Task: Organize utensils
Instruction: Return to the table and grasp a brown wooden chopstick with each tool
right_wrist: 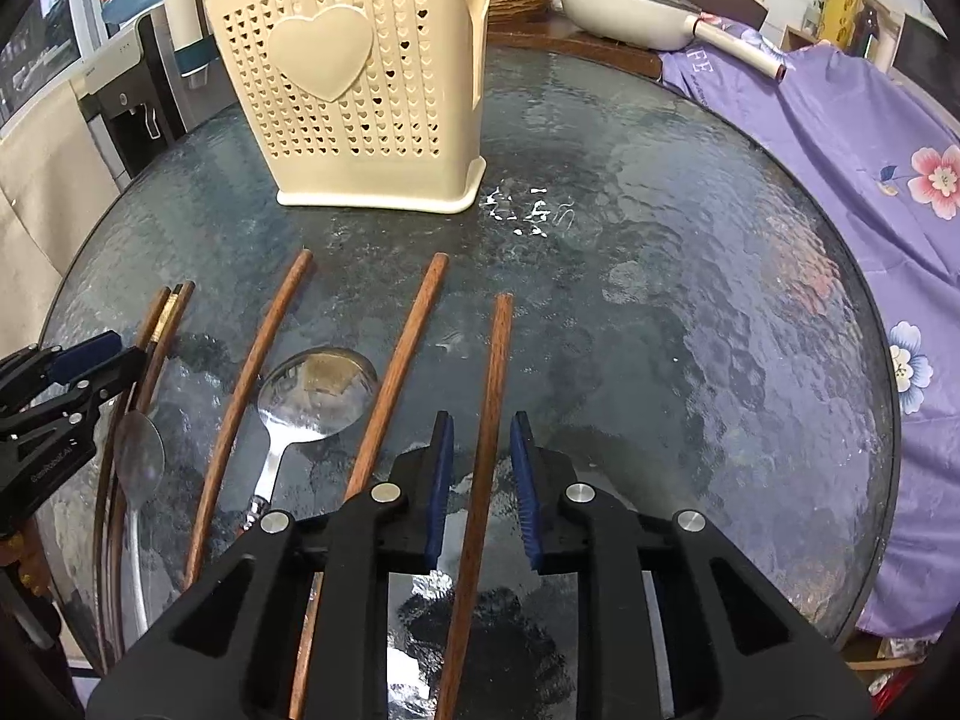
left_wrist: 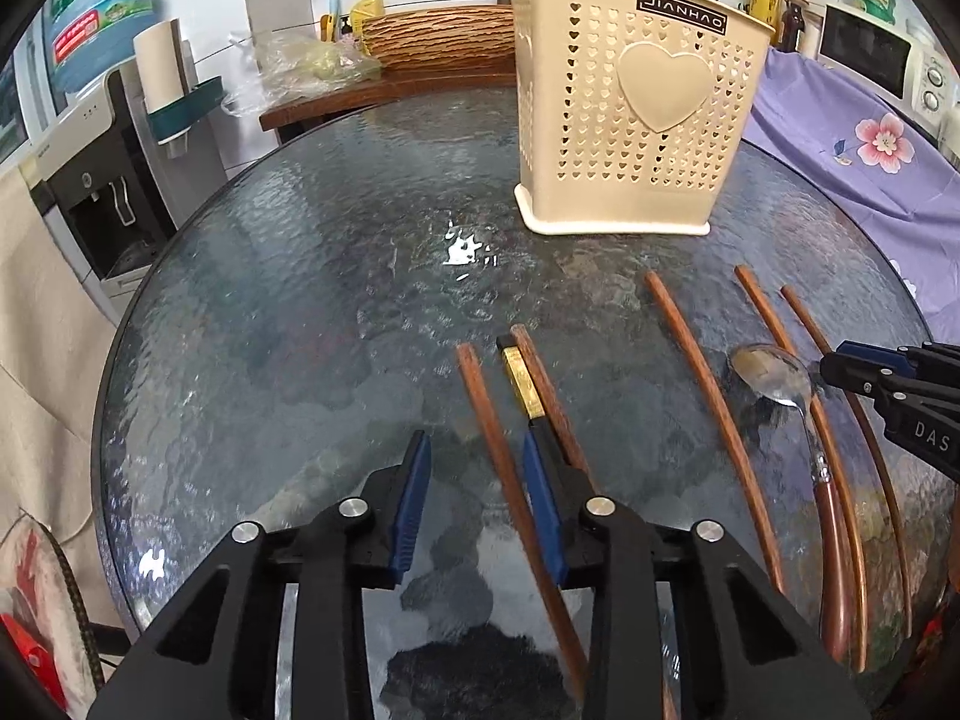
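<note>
A cream utensil holder [left_wrist: 639,108] with a heart stands upright at the far side of the round glass table [left_wrist: 300,300]; it also shows in the right wrist view [right_wrist: 354,84]. Several wooden chopsticks and a metal spoon [left_wrist: 780,381] lie flat in front. My left gripper [left_wrist: 477,450] is open, its jaws on either side of a wooden chopstick [left_wrist: 498,456]; a black and gold chopstick [left_wrist: 525,381] lies by the right finger. My right gripper [right_wrist: 480,438] is open, jaws on either side of the rightmost chopstick [right_wrist: 489,420]. The spoon [right_wrist: 312,390] lies left of it.
A second smaller spoon [right_wrist: 138,450] lies at the table's left edge. A purple floral cloth [right_wrist: 840,168] drapes to the right. A white pan [right_wrist: 624,6], a woven basket [left_wrist: 438,36] and a water dispenser [left_wrist: 90,180] stand behind the table.
</note>
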Motion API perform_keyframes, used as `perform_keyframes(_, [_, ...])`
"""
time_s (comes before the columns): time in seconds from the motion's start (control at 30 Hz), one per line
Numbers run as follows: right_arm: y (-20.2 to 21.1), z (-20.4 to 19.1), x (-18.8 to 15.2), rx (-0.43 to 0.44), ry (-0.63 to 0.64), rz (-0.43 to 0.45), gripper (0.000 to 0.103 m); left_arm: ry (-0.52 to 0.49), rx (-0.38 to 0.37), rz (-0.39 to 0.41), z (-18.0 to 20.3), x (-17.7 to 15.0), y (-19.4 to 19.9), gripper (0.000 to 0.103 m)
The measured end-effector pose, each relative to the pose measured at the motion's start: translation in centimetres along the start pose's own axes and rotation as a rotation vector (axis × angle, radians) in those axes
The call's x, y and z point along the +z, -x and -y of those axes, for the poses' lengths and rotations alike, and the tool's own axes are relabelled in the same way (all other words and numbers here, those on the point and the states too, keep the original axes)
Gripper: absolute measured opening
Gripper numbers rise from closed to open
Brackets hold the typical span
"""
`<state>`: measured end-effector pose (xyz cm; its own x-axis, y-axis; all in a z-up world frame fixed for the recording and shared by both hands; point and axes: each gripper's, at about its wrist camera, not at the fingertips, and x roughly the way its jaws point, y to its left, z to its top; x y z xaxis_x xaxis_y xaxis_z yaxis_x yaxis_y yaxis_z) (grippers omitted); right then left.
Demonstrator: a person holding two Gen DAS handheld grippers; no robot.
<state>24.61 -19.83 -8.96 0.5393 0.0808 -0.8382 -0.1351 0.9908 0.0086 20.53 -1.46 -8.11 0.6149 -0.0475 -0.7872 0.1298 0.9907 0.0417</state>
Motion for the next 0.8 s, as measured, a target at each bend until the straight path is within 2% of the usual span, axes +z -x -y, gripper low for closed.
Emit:
perform_keyframes(0.23, [-0.6, -0.3, 1.1, 0.001, 0.01, -0.024, 0.017, -0.005, -0.01, -0.025, -0.1, 1.2, -0.8, 0.028])
perform_keyframes(0.53, [-1.0, -0.7, 1.7, -0.006, 0.004, -0.008, 0.009, -0.006, -0.008, -0.031, -0.2, 1.9, -1.2, 0.028])
perform_keyframes(0.8, [-1.0, -0.5, 1.7, 0.004, -0.005, 0.01, 0.008, -0.025, -0.007, -0.021, 0.9, 1.8, -1.2, 0.01])
